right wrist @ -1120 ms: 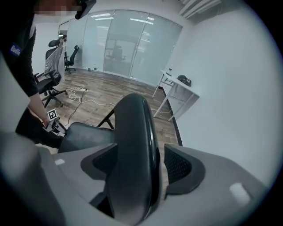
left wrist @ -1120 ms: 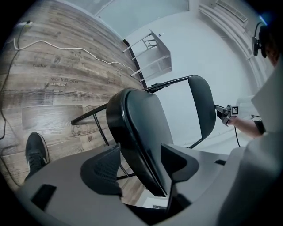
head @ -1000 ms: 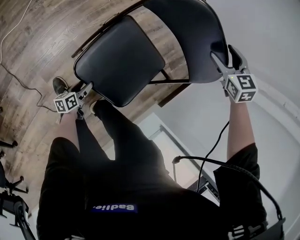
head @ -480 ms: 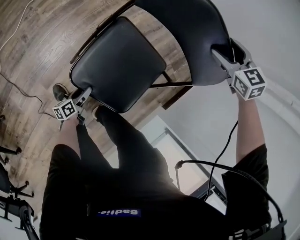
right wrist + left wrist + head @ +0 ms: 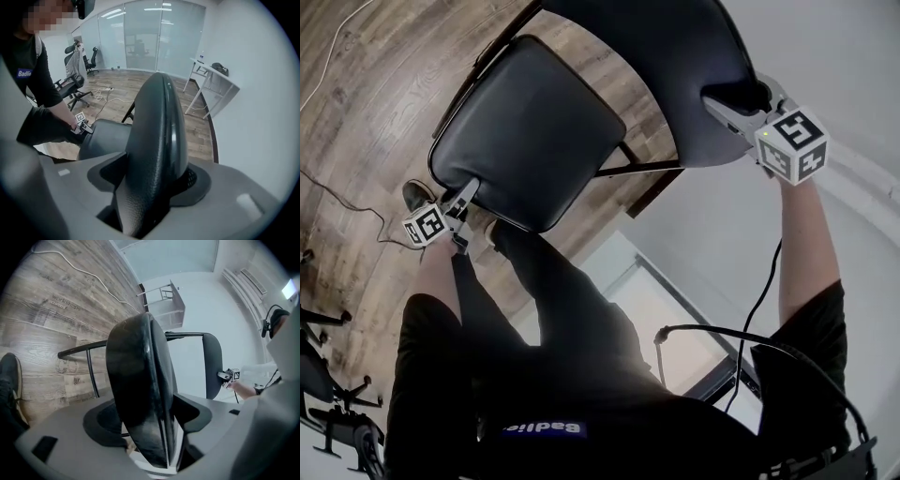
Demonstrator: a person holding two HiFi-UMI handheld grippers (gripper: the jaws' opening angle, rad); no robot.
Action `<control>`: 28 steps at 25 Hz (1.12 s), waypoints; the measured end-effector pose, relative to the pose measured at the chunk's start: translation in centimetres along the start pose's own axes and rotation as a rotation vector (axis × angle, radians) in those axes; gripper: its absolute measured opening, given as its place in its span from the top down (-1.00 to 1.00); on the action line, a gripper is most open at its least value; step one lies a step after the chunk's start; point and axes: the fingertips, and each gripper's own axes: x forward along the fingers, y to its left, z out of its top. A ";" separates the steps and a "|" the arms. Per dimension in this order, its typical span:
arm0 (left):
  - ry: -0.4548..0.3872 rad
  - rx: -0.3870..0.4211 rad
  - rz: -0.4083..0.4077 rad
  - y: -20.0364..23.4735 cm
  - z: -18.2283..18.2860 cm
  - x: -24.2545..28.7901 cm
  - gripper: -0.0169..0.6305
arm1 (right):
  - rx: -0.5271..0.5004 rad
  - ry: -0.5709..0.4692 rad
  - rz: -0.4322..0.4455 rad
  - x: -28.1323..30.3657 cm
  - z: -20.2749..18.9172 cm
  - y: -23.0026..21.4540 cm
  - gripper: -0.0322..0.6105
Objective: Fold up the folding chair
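Black padding sits between both pairs of jaws. The left hand-held gripper (image 5: 467,194) is clenched on the front edge of the seat (image 5: 525,122), which runs straight away from it and shows almost edge-on in its own view. The right hand-held gripper (image 5: 733,111) points steeply down over the top edge of the backrest (image 5: 666,56). Its jaws have just been closing with the backrest between them, and they look pressed onto it.

Just beside the left hand-held gripper is the person's shoe (image 5: 416,190). Beyond the seat, the thin metal frame (image 5: 642,169) stands on the wood floor (image 5: 366,84). By my reading the fold has barely begun.

The rounded, smooth padding could slip out of either grip as the seat swings up, and the seat would then drop back. If the backrest is not steadied while the seat is lifted, the frame may tip or skate across the smooth floor. The foot so near the legs could be pinched as they close.
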 end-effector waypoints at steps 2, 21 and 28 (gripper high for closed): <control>-0.002 -0.043 0.005 -0.2 -0.2 0.1 0.05 | 0.002 0.022 0.036 0.1 -0.3 0.1 0.12; -0.033 -0.143 0.061 -7.5 -1.9 -1.0 0.08 | -0.042 0.035 0.045 -5.8 2.0 3.7 0.31; -0.063 -0.175 0.087 -10.8 -1.7 -1.1 0.10 | -0.063 0.039 0.009 -8.0 3.0 5.6 0.35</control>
